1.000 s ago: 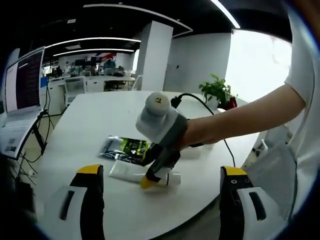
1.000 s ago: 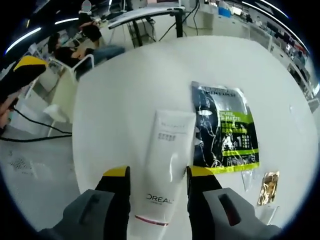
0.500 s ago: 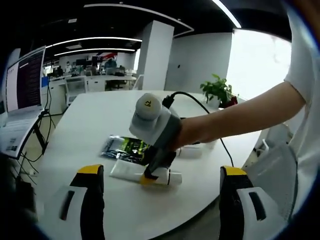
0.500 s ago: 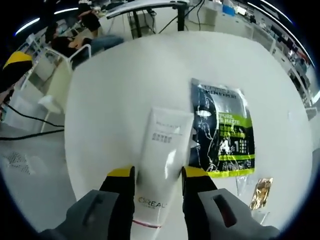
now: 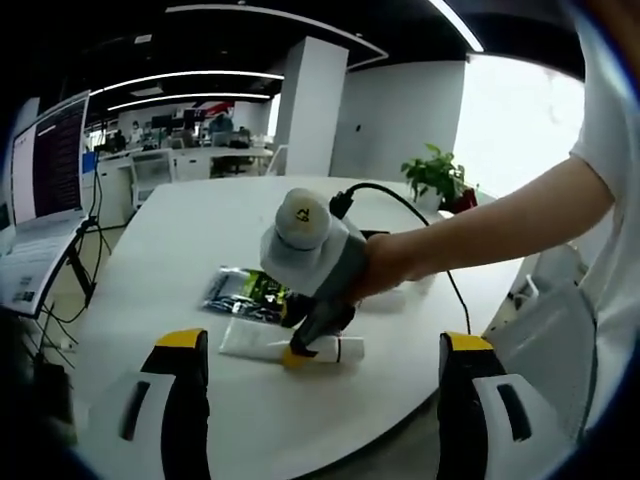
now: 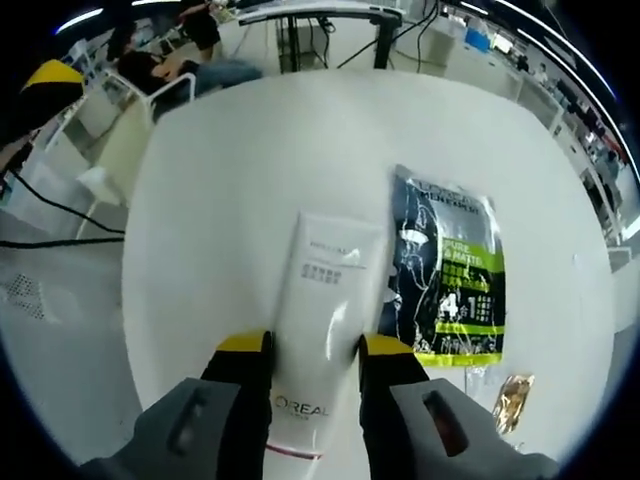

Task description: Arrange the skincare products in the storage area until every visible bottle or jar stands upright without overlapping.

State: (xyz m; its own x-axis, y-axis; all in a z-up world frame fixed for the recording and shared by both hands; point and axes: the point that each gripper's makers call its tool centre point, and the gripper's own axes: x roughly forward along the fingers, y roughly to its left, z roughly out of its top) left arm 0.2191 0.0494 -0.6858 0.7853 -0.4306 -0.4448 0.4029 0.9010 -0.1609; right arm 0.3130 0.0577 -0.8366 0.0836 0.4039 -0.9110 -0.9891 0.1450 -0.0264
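Grasp step: right gripper had its jaws closed against a white tube lying flat on the table, just beside a dark sachet. Left gripper hung wide open, empty. Next, probably lift the tube and stand it upright, clear of the sachet.

White tubes: one
Black-and-green sachets: one
Small gold sachets: one
Potted plants: one
Laptops: one
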